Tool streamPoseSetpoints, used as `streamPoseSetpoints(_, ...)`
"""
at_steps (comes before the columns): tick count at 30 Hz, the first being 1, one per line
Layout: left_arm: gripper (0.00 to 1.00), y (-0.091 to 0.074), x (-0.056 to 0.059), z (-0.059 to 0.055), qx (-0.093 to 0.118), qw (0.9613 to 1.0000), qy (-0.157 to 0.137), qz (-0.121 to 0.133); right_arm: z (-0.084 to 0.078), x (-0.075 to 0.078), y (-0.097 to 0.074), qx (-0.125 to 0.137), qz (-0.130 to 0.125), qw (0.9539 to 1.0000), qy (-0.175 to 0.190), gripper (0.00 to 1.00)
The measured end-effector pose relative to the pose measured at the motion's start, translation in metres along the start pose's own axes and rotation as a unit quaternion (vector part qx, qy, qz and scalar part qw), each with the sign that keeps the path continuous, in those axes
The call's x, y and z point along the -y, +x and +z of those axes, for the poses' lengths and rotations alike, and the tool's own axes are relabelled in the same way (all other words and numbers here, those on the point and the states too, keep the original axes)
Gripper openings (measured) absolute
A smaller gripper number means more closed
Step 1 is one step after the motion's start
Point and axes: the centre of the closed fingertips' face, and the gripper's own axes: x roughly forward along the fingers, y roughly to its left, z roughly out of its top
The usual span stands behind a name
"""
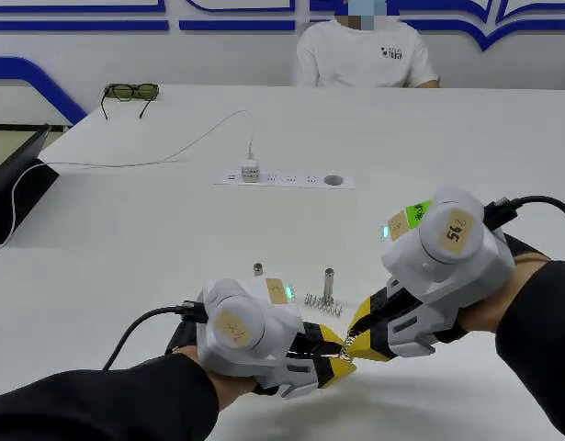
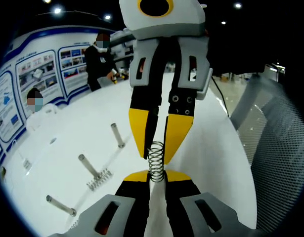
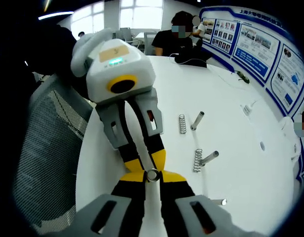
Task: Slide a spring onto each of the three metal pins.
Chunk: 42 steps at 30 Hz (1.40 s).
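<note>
Meeting tip to tip above the white table (image 1: 172,211), the left gripper (image 1: 337,354) and right gripper (image 1: 355,338) share one small spring (image 1: 348,345) in the head view, with a metal pin (image 1: 329,283) upright just behind. In the left gripper view, its own jaws are closed on the spring's lower end and the right gripper's yellow fingers (image 2: 179,131) clamp the upper end. In the right gripper view, closed jaws hold the spring end-on.
</note>
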Motion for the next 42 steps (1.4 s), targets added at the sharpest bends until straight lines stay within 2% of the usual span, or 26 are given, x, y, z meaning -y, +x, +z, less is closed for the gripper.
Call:
streamPoseSetpoints(3, 0.12, 0.0, -0.001, 0.0, 0.0, 1.0, -0.005, 0.0, -0.001, 0.001, 0.0, -0.004, -0.001, 1.0, 0.001, 0.12)
streamPoseSetpoints(6, 0.21, -0.001, -0.002, -0.002, -0.001, 0.9999, -0.011, 0.004, -0.004, 0.004, -0.002, -0.009, -0.004, 0.9999, 0.004, 0.12)
streamPoseSetpoints(8, 0.22, -0.004, -0.004, -0.001, 0.003, 0.9999, -0.014, 0.005, -0.005, 0.006, -0.004, -0.01, -0.006, 0.9999, 0.005, 0.12)
streamPoseSetpoints(15, 0.35, -0.018, -0.016, -0.004, 0.004, 0.9992, -0.029, 0.029, -0.011, 0.015, -0.012, -0.015, -0.018, 0.9996, 0.015, 0.11)
streamPoseSetpoints(24, 0.46, -0.035, -0.027, -0.006, 0.015, 0.997, -0.052, 0.055, -0.02, 0.028, -0.026, -0.019, -0.036, 0.9987, 0.031, 0.11)
streamPoseSetpoints(28, 0.5, -0.042, -0.033, -0.008, 0.024, 0.9948, -0.069, 0.07, -0.022, 0.036, -0.034, -0.02, -0.045, 0.9981, 0.037, 0.11)
streamPoseSetpoints(34, 0.56, -0.055, -0.042, -0.014, 0.043, 0.9896, -0.101, 0.093, -0.024, 0.046, -0.043, -0.021, -0.058, 0.9971, 0.045, 0.11)
streamPoseSetpoints(42, 0.61, -0.069, -0.047, -0.026, 0.048, 0.9841, -0.125, 0.117, -0.023, 0.059, -0.052, -0.023, -0.069, 0.9961, 0.049, 0.11)
